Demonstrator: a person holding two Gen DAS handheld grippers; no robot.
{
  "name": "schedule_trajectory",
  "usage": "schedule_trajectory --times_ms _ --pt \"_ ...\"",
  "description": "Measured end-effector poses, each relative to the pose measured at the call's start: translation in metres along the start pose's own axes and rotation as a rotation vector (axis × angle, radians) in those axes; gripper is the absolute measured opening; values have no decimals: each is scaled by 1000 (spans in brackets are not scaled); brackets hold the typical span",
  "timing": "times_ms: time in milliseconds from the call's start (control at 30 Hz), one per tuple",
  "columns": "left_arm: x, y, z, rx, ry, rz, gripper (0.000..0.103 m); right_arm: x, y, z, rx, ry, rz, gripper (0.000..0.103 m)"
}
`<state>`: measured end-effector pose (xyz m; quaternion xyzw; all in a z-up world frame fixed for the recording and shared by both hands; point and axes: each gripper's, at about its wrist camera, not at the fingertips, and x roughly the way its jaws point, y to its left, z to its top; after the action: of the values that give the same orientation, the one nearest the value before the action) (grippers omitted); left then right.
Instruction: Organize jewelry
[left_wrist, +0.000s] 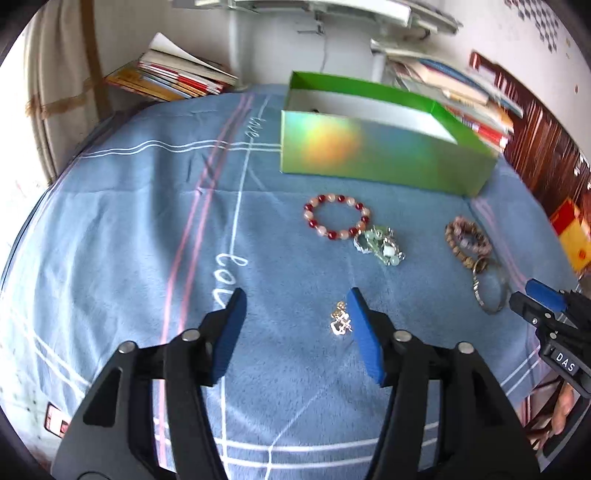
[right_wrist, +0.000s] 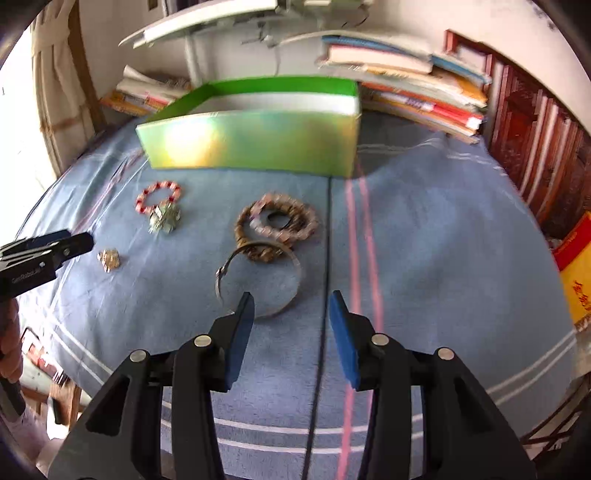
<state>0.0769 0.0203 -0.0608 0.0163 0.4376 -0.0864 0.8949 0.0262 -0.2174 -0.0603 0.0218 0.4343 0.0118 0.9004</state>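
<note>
On blue blanket (left_wrist: 110, 236), small gold charm (left_wrist: 340, 320) at 1 o'clock inside left gripper (left_wrist: 295, 314), wide, empty. Right gripper (right_wrist: 291, 314) wide, empty; silver bangle (right_wrist: 258, 280) at 11 o'clock, by left fingertip.

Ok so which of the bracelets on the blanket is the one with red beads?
The red and pale pink beaded bracelet, lying just in front of the green box. The wooden bead bracelets are brown, and the bangle is plain metal.
</note>
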Motion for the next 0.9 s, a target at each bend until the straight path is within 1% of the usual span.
schedule_trajectory --times_ms 33,100,200,267,333,467,500,600,900 --pt "-3 0 0 -1 -8 1 60 -1 0 1 3 -5 -5 43" --pt "-6 -2 -2 2 -17 4 67 1 0 1 13 0 11 43" --pt "-3 -6 -4 12 -7 2 68 15 3 0 20 30 12 43" --pt "1 -10 -4 21 5 -2 71 23 3 -1 32 45 15 43" --pt "4 -15 -6 36 10 3 73 25 5 -1 37 47 19 43" --pt "5 -19 -11 60 15 3 76 22 14 -5 -6 66 81 43" --pt "6 -21 -12 67 17 1 76 19 16 -6 -11 65 91 45" --pt "10 -26 -15 82 28 5 77 15 17 -7 -11 54 89 51" --pt "15 -32 -18 90 43 10 79 23 9 -6 35 50 49 52"
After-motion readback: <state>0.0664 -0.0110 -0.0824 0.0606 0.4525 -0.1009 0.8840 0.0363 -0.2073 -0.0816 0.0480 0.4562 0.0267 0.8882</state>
